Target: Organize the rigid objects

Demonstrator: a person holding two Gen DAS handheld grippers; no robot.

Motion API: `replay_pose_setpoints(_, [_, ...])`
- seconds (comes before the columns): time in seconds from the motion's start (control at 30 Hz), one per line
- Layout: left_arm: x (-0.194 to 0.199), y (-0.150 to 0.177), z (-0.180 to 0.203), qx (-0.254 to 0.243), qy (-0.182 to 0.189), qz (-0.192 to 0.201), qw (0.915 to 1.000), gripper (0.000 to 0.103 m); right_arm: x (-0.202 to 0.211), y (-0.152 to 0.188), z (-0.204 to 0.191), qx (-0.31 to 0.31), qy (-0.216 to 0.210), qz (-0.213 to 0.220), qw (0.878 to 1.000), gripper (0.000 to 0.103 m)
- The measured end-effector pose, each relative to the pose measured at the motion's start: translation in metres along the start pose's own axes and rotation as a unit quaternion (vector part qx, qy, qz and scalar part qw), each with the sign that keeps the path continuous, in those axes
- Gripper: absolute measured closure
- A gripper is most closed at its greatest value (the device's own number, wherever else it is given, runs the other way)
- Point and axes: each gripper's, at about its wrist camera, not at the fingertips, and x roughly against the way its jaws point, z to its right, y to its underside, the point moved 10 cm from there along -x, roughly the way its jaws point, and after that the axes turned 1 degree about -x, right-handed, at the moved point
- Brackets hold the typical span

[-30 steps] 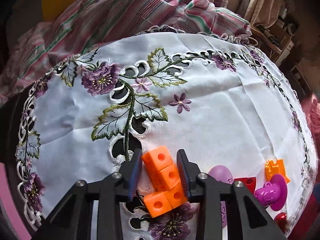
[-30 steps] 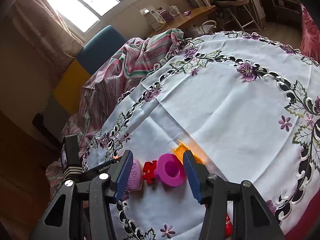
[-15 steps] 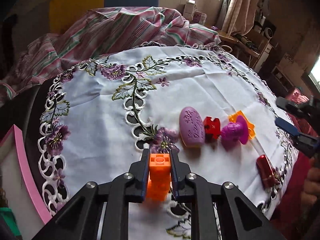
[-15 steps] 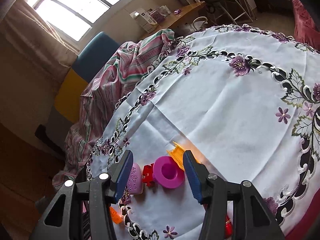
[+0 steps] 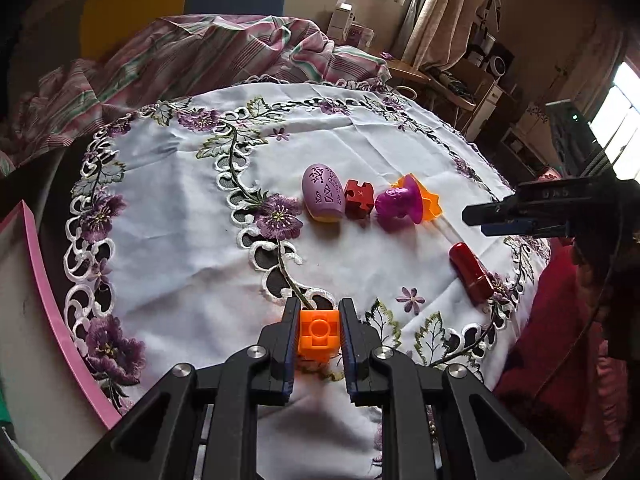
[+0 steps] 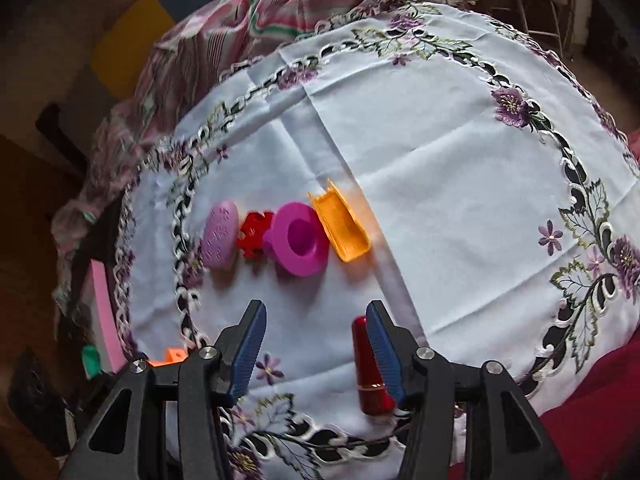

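Observation:
My left gripper [image 5: 319,328] is shut on an orange block piece [image 5: 319,334] and holds it above the near part of the embroidered tablecloth [image 5: 360,152]. A row of toys lies mid-table: a lilac egg shape [image 5: 323,192], a red puzzle piece [image 5: 359,198], a magenta hat-shaped toy [image 5: 400,200] and an orange flat piece [image 5: 430,204]. A dark red cylinder [image 5: 470,272] lies to the right. My right gripper [image 6: 316,336] is open, with the red cylinder [image 6: 366,364] beside its right finger. The row shows beyond it: egg [image 6: 220,234], puzzle piece [image 6: 253,236], hat [image 6: 298,238], orange piece [image 6: 342,222].
A pink-rimmed box [image 5: 44,300] stands at the table's left edge; it also shows in the right wrist view [image 6: 102,308]. A striped cloth [image 5: 200,52] is heaped behind the table. Furniture and shelves crowd the back right. The right gripper [image 5: 532,210] shows at the right of the left wrist view.
My left gripper closed on the orange block piece, lifted it and drew back toward the table's near edge. My right gripper pulled back from the hat toy toward the red cylinder.

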Motion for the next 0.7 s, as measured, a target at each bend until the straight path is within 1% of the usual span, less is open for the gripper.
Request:
replay_pose_setpoints(0.07, [0.004, 0.006, -0.003, 0.008, 0.005, -0.006, 0.9999, 0.084, -0.014, 0.009, 0.004, 0.026, 0.041, -0.034, 0.998, 0.051])
replay_pose_setpoints(0.13, [0.009, 0.008, -0.01, 0.014, 0.002, -0.006, 0.9999, 0.084, -0.026, 0.017, 0.007, 0.047, 0.071, -0.064, 0.994, 0.053])
replay_pose_setpoints(0.23, [0.017, 0.009, -0.021, 0.027, -0.003, 0.001, 0.9996, 0.081, -0.039, 0.026, 0.005, 0.084, 0.103, -0.095, 0.987, 0.062])
replay_pose_setpoints(0.27, [0.018, 0.009, -0.024, 0.031, -0.003, 0.001, 0.9995, 0.08, -0.043, 0.03, 0.004, 0.096, 0.111, -0.105, 0.984, 0.075])
replay_pose_setpoints(0.3, [0.021, 0.008, -0.029, 0.038, -0.004, 0.005, 0.9992, 0.08, -0.046, 0.033, 0.002, 0.107, 0.115, -0.111, 0.981, 0.081])
replay_pose_setpoints(0.37, [0.023, 0.008, -0.038, 0.047, -0.009, 0.006, 0.9988, 0.08, -0.046, 0.036, -0.004, 0.133, 0.123, -0.106, 0.978, 0.081])
replay_pose_setpoints(0.43, [0.024, 0.01, -0.046, 0.051, -0.014, 0.006, 0.9986, 0.081, -0.044, 0.037, -0.008, 0.15, 0.122, -0.095, 0.976, 0.081])
replay_pose_setpoints(0.57, [0.029, 0.015, -0.054, 0.056, -0.005, 0.004, 0.9984, 0.08, -0.038, 0.037, -0.008, 0.146, 0.103, -0.073, 0.981, 0.081])
replay_pose_setpoints(0.6, [0.031, 0.015, -0.056, 0.055, -0.001, 0.005, 0.9985, 0.078, -0.038, 0.038, -0.007, 0.141, 0.095, -0.072, 0.983, 0.081])
replay_pose_setpoints(0.63, [0.032, 0.017, -0.056, 0.05, 0.004, 0.001, 0.9987, 0.066, -0.037, 0.039, -0.006, 0.137, 0.087, -0.071, 0.984, 0.081])
replay_pose_setpoints(0.67, [0.032, 0.019, -0.056, 0.045, 0.006, -0.005, 0.999, 0.056, -0.037, 0.039, -0.006, 0.134, 0.081, -0.071, 0.985, 0.081])
replay_pose_setpoints(0.7, [0.032, 0.021, -0.056, 0.039, 0.005, -0.008, 0.9992, 0.042, -0.037, 0.04, -0.005, 0.132, 0.075, -0.071, 0.986, 0.081])
